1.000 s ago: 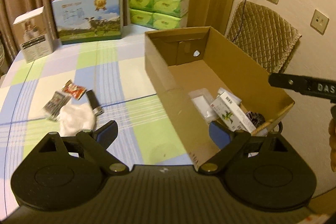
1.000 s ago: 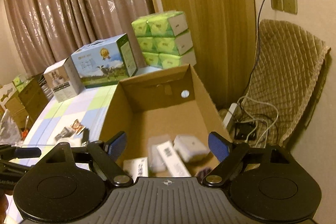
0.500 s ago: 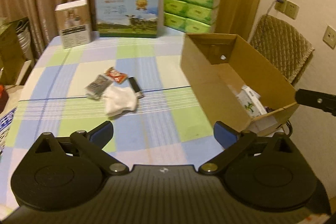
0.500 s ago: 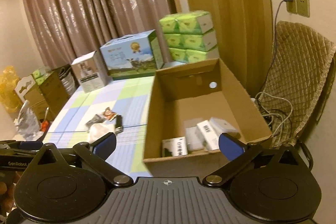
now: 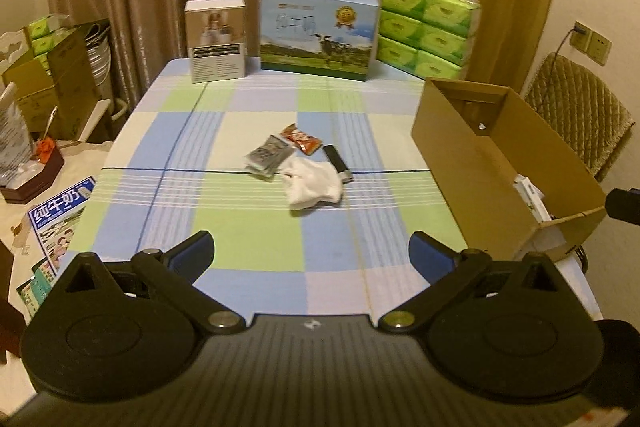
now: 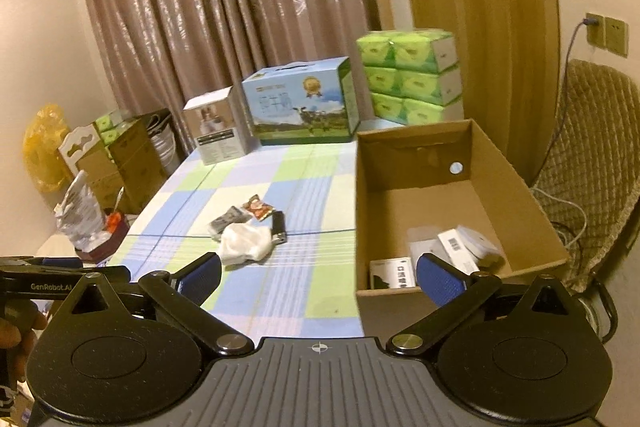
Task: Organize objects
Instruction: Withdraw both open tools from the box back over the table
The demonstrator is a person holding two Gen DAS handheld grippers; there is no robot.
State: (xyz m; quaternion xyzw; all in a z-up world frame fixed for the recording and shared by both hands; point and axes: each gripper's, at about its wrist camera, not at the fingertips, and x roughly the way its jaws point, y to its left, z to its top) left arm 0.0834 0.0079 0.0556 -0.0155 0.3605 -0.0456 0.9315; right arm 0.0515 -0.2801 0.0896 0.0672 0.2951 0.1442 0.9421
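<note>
"GenRobot.AI" printed on left gripper (image 6: 64, 285). Crumpled white cloth (image 5: 314, 185) beside red packet (image 5: 301, 139). Both grippers' jaws spread wide, holding nothing; right gripper (image 6: 318, 273).

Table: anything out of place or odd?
Nothing damaged or spilled. Four loose items sit mid-table outside the cardboard box: a crumpled white cloth, a grey packet, a red snack packet and a small black device lying askew, bunched close together. Both grippers, left and right, are open and empty.

Milk carton (image 5: 318, 33), green tissue packs (image 5: 426, 29) at table's far edge; quilted chair (image 5: 576, 115) beside wall
</note>
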